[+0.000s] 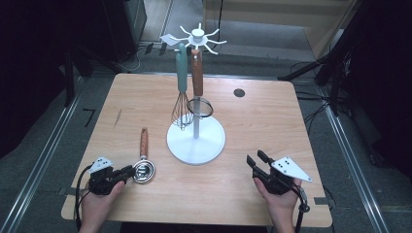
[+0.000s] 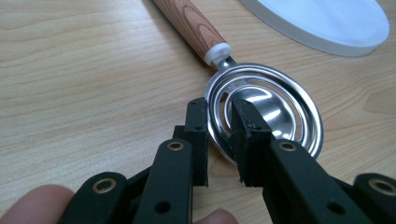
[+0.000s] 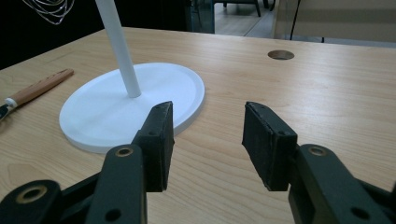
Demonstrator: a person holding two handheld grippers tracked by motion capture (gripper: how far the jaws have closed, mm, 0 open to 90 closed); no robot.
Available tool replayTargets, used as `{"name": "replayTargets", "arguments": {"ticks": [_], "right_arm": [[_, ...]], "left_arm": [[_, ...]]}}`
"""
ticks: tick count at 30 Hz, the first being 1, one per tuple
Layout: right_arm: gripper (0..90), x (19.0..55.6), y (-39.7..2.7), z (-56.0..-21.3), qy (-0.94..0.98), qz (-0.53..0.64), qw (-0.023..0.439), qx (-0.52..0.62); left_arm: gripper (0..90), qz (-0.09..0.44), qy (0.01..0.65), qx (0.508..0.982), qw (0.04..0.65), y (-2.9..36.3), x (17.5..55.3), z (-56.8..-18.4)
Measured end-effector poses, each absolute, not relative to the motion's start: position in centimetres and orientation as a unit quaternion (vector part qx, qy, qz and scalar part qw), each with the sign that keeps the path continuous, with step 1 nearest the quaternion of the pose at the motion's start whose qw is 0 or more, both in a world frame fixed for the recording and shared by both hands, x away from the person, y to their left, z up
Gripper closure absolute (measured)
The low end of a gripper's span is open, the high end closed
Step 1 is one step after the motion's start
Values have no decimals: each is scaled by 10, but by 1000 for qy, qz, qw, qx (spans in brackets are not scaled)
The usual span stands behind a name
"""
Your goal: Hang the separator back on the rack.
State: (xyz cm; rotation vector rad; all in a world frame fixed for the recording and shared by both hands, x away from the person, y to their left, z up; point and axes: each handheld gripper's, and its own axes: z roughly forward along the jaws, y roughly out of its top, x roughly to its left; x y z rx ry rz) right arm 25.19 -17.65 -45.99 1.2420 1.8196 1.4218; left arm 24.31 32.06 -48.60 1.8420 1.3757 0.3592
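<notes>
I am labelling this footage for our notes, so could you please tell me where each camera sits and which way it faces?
High view: above the person's side, looking forward and down on the table; both forearms, left gripper, right gripper.
Left gripper view: along its jaws, shut on the egg separator rim; fingertips show.
Right gripper view: low over the table, toward the white stand; jaws open, nothing between.
Shared: all show the stand's base and the separator's wooden handle.

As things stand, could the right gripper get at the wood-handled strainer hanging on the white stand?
Probably yes. The right gripper is open and holds nothing, bare table lies between it and the stand, and the strainer hangs on its near side.
</notes>
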Motion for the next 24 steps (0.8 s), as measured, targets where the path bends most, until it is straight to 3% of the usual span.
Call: {"name": "replayTargets", "arguments": {"ticks": [24], "right_arm": [[570, 248, -147, -469, 704, 527, 216, 425]], "left_arm": [[771, 124, 524, 753, 379, 269, 214, -484]]}}
